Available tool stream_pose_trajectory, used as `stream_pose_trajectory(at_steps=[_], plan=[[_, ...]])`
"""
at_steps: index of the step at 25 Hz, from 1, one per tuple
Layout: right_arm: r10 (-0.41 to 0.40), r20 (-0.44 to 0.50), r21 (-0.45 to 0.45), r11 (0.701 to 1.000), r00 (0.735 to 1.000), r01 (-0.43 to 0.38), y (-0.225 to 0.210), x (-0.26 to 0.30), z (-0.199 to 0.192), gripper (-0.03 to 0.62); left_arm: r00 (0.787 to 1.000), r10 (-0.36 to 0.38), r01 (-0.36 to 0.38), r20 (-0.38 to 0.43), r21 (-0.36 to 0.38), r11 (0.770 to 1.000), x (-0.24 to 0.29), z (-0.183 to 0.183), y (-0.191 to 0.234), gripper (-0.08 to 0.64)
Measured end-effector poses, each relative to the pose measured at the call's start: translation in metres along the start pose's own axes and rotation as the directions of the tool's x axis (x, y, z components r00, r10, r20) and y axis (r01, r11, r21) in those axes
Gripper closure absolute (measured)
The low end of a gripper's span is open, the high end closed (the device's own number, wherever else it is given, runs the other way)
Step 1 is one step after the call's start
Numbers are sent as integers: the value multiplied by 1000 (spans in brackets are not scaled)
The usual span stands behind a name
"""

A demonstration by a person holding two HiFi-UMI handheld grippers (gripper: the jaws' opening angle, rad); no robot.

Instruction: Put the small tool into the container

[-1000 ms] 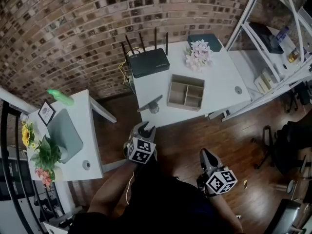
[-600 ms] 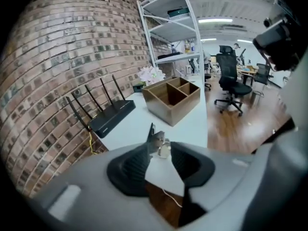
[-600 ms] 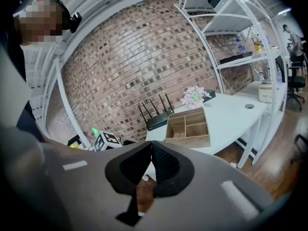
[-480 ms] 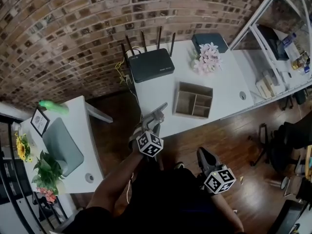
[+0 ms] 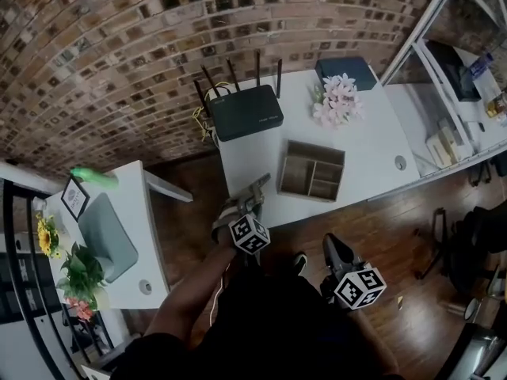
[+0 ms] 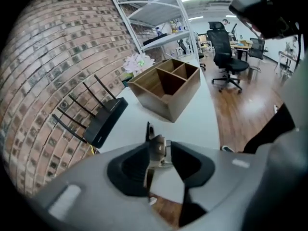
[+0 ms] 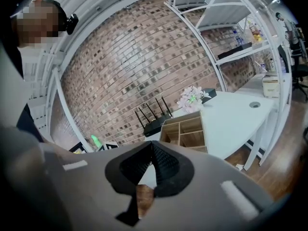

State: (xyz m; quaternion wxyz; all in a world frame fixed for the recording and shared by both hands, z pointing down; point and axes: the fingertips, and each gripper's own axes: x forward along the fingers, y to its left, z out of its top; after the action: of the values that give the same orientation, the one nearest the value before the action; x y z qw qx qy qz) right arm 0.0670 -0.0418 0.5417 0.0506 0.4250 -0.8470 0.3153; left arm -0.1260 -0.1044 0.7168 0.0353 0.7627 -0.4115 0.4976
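A small grey metal tool point(image 5: 255, 188) lies at the front left edge of the white table point(image 5: 372, 145). My left gripper point(image 5: 240, 207) reaches it from the near side. In the left gripper view the tool point(image 6: 157, 148) sits between the wide jaws, close to the left one, with a thin gap to the right one. The wooden container point(image 5: 284, 174) with open compartments stands right of the tool, and shows ahead in the left gripper view point(image 6: 184, 98). My right gripper point(image 5: 336, 252) hangs over the floor, jaws shut and empty point(image 7: 152, 146).
A black router point(image 5: 245, 111) with antennas, pink flowers point(image 5: 337, 101) and a dark flat box point(image 5: 346, 71) sit at the table's back. A second white desk point(image 5: 131, 204) with plants is at left. White shelving point(image 5: 451, 54) stands at right, office chairs point(image 6: 224, 52) beyond.
My left gripper has moved forward from over the floor to the table's edge, and the tool now lies between its jaws. The right gripper has stayed low beside me.
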Motion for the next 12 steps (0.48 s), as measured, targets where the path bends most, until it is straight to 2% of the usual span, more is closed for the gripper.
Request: stream_pose_trajectory(at_steps=[6, 12], plan=[[4, 7, 25, 1000, 1000, -4, -26, -9, 7, 581, 998, 39, -39, -50, -16, 999, 7, 0, 0, 443], [1, 0, 22, 1000, 1000, -1, -38, -15, 8, 581, 993, 86, -84, -86, 36, 996, 17, -6, -1, 500]])
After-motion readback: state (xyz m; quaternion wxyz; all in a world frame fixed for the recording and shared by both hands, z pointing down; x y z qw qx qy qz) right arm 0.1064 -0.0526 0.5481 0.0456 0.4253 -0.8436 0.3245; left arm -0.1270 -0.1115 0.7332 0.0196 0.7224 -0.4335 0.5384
